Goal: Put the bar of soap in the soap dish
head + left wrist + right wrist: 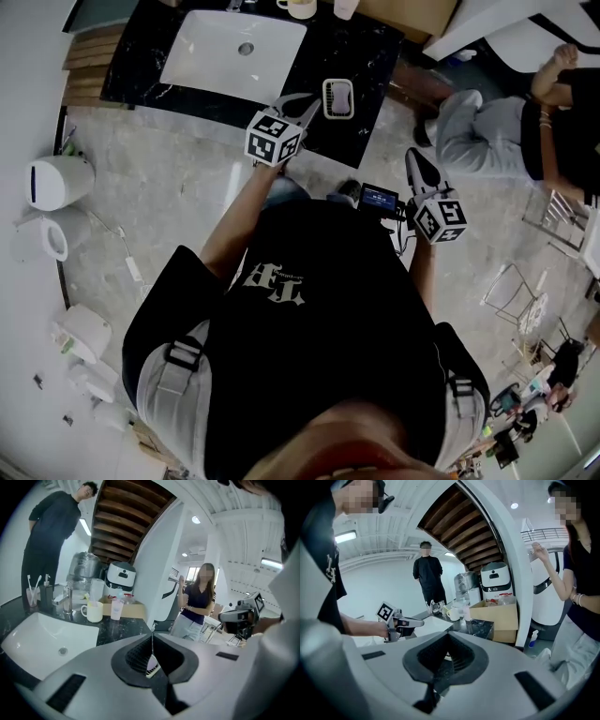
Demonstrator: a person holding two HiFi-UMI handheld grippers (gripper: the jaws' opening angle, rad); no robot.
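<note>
Soap bar (339,96): pale lilac, rounded oblong, lying flat inside the soap dish (325,99), a cream rounded-rectangle tray with a raised rim. The dish stands on the black, white-veined marble counter (375,56), just right of the white rectangular basin (234,52) with its round metal drain. I hold the left gripper (309,105) close beside the dish's left edge, tips pointing toward it; whether they touch the rim I cannot tell from the head view. In the left gripper view its jaws (151,637) are together, the dark ribbed pads meeting in one thin seam with nothing clamped between them. The right gripper (413,156) hangs well apart from the dish, off the counter's front edge over the grey mottled floor. In the right gripper view its jaws (446,637) are likewise drawn together and empty, smooth grey shells flanking ribbed black pads. At the back of the counter: a cream mug (93,611), a translucent cup (116,608), a brown cardboard box (129,610) and a chrome tap (65,601).
</note>
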